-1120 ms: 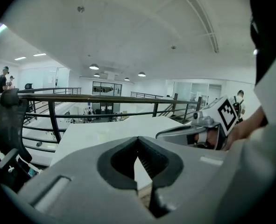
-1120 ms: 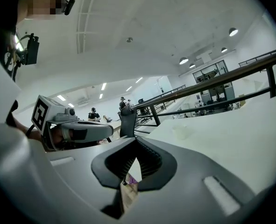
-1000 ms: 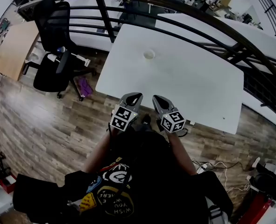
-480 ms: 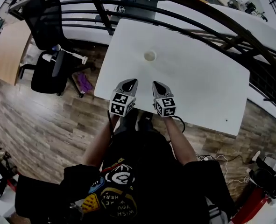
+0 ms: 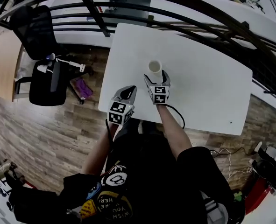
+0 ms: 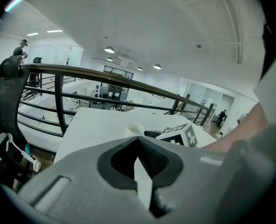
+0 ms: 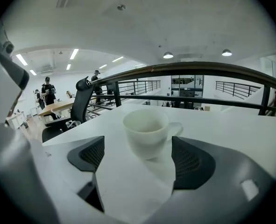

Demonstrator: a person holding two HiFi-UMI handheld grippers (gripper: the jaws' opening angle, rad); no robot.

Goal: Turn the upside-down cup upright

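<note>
Only one container is on the white table [image 5: 208, 83]: a white cup [image 5: 155, 66], set toward the middle of the tabletop's far half; in the right gripper view it stands with its wide rim uppermost and its body narrowing down to the table, and its handle [image 7: 177, 127] juts out to the right; the hollow under the rim looks plain white, with nothing in it that can be made out.

The right gripper [image 5: 156, 77] reaches over the table toward the cup with its jaws spread wide apart; its own view shows the two dark ribbed pads [image 7: 88, 155] standing on either side of the cup, which sits just beyond their tips, with bare table between cup and pads; neither pad touches it.

The left gripper [image 5: 128, 91] hangs back at the near edge of the table, well to the left of the cup; its jaws are closed together, the tips meeting with nothing between them; past them its view catches the cup [image 6: 135, 129] and, just beside it, the right gripper's marker cube [image 6: 180, 135].

Beyond the table's far edge runs a dark railing [image 5: 198, 6]; a black office chair [image 5: 39, 55] stands on the wooden floor [image 5: 44, 125] to the left.
</note>
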